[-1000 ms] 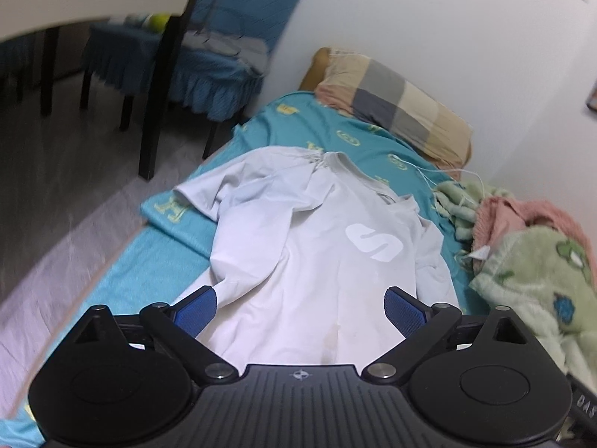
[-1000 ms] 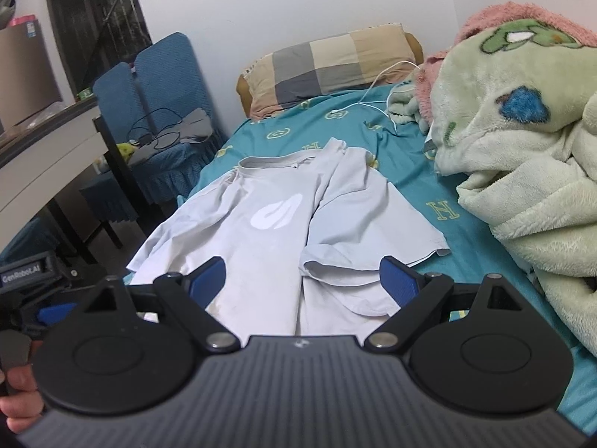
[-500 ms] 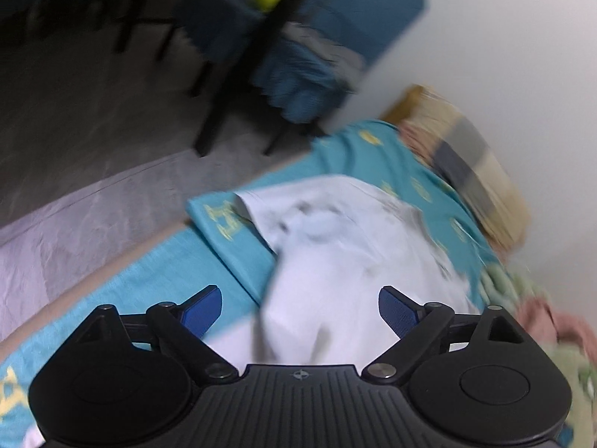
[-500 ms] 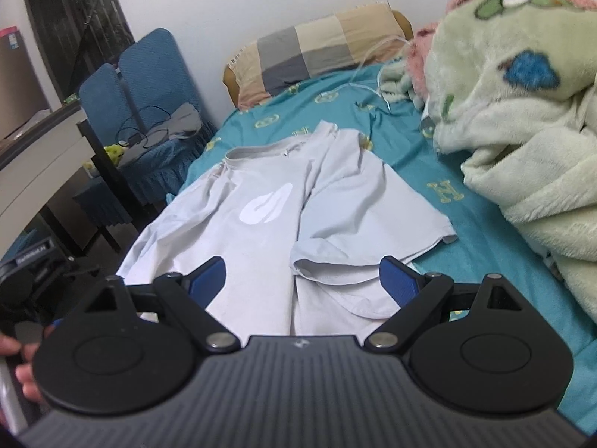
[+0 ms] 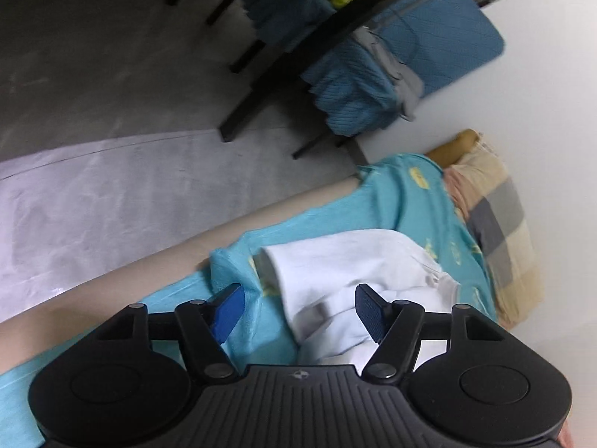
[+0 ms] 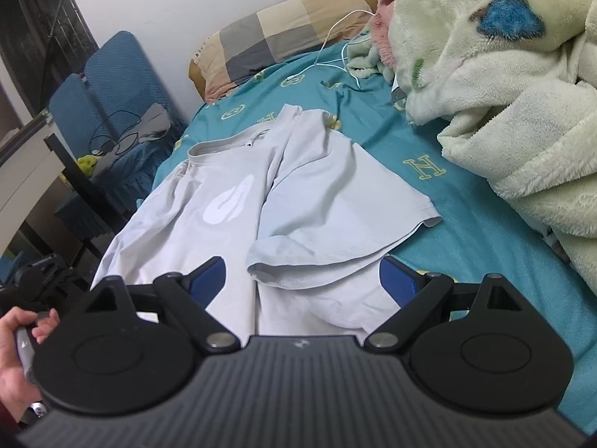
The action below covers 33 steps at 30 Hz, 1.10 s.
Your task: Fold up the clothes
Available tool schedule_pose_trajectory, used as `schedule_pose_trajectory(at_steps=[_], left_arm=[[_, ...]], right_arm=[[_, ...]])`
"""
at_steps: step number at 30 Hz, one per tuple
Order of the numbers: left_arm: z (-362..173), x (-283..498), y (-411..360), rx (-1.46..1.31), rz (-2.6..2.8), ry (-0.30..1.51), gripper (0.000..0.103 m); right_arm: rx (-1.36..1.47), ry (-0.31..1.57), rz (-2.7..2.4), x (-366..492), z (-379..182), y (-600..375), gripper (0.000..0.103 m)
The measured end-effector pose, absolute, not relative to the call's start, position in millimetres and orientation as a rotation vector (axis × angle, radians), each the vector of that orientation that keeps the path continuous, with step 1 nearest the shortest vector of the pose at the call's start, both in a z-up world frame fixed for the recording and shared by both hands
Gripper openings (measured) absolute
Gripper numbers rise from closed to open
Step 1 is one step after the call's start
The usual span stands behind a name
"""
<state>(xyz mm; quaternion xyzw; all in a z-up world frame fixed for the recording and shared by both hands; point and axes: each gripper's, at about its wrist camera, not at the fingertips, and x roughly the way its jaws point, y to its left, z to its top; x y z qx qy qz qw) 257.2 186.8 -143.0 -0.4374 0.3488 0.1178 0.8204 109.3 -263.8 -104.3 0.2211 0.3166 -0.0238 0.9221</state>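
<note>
A white T-shirt [image 6: 261, 201] with a pale logo lies spread on the teal bed sheet [image 6: 459, 231], collar toward the pillow. Its right sleeve is folded over the body. In the left wrist view its left sleeve [image 5: 335, 272] lies by the bed's edge. My left gripper [image 5: 298, 311] is open and empty, just above that sleeve at the bed's left side. My right gripper [image 6: 302, 280] is open and empty, over the shirt's lower hem and the folded sleeve.
A fluffy green blanket [image 6: 503, 86] is piled on the right of the bed. A checked pillow [image 6: 276, 37] and a white cable [image 6: 335, 52] lie at the head. A blue chair [image 5: 391, 59] and a dark table leg [image 5: 268, 89] stand beside the bed on the grey floor [image 5: 112, 149].
My left gripper swung left and turned toward the shirt's left sleeve at the bed's edge. My right gripper moved slightly forward and lower over the shirt. Both stayed open.
</note>
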Motion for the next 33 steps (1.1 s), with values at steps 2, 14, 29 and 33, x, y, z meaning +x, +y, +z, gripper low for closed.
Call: schedule_pose_trajectory(at_steps=[2,14,29,33], left_arm=[[-145.5,264.9,184.3,-0.918,0.229,0.749,0.057],[-120.6,260.3,189.9,-0.954,0.187,0.683,0.044],[-162.7,272.5,192.9,-0.987,0.220,0.723,0.052],[-154.8,298.5,190.4,-0.878,0.157,0.720,0.003]], right_arm=[[0.452,0.657,-0.047,111.8,-106.5,-262.2,0.091],[0.442,0.665,-0.045,117.5,-110.1,-259.0,0.091],[0.430,0.673,-0.022,116.3,-110.1,-252.8,0.091],[0.421,0.675,-0.020,117.8,-111.4,-251.0,0.091]])
